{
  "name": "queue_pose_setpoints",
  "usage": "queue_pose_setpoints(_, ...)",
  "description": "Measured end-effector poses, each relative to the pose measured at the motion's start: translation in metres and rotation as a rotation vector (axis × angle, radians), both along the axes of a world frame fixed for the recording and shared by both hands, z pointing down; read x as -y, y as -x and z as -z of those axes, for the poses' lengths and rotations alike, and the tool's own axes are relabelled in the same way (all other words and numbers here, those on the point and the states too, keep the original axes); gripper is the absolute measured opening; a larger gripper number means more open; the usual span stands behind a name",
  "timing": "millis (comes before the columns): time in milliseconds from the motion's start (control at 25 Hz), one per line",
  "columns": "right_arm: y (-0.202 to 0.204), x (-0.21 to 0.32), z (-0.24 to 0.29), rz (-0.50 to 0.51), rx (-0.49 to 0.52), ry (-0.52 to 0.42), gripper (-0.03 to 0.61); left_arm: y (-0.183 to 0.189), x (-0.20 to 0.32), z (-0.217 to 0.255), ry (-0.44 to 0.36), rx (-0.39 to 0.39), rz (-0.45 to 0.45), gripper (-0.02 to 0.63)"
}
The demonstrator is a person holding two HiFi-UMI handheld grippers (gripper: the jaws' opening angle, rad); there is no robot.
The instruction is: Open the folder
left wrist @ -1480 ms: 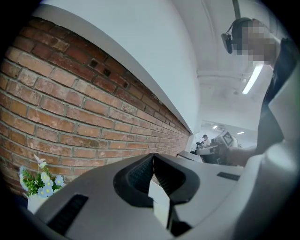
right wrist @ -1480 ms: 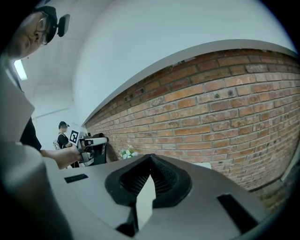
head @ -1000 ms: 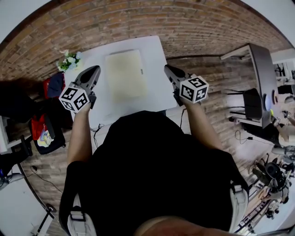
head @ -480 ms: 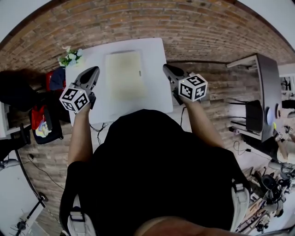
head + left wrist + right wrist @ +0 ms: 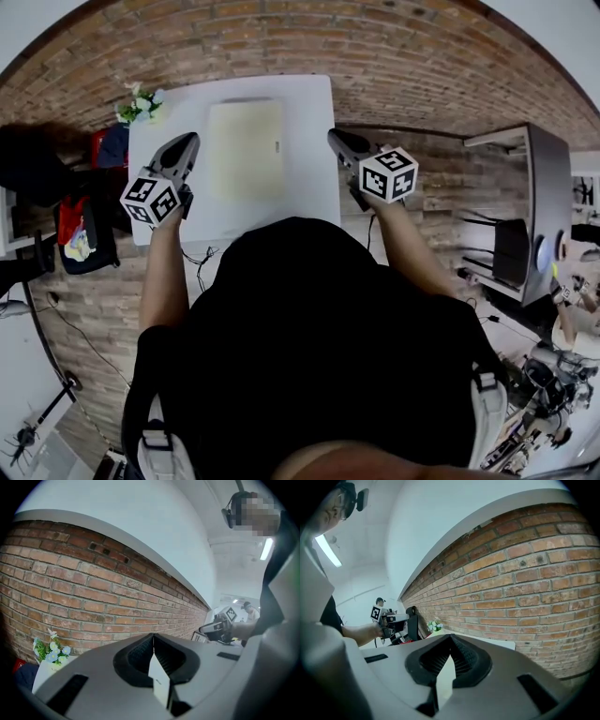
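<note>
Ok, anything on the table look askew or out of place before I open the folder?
Nothing stands out. The folder lies flat and closed, roughly square with the table, and the flowers sit at the table's far left corner, clear of the folder.

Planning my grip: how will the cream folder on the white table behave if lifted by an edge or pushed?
The folder lies thin and flat, so it is probably light and may flex when lifted. On the smooth white table it would likely slide when pushed.
</note>
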State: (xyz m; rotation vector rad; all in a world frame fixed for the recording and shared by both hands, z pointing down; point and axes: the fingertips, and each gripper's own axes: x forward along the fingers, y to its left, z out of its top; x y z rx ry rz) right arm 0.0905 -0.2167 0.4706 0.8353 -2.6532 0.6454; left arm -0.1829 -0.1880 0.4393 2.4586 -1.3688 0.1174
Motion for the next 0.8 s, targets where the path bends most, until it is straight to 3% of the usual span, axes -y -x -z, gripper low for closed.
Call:
queue_pose_setpoints(320,-0.003,-0.001,-0.016,0.051,-0.019,0.037,0.025,-0.01,-0.003,-0.026,0.021,0.094,0.032,0.014)
queue_pose_setpoints(440,-0.006,-0.001,-0.022,0.059,-0.021,0.047,0.025,-0.016,-0.005,-0.038,0.014,0.175,0.035,0.014)
queue_pose_setpoints(520,-0.008,0.0,-0.025,0.06,-0.022,0.056,0.025,-0.021,-0.006,-0.044,0.012,0.231,0.028,0.014)
queue_pose_setpoints(680,-0.012,-0.001,-0.035,0.065,-0.035,0.077,0.025,-0.031,-0.005,-0.056,0.029,0.254,0.005,0.014)
queue_pose_setpoints(800,-0.013,-0.003,-0.043,0.07,-0.049,0.088,0.025,-0.037,-0.007,-0.07,0.039,0.313,-0.018,0.014)
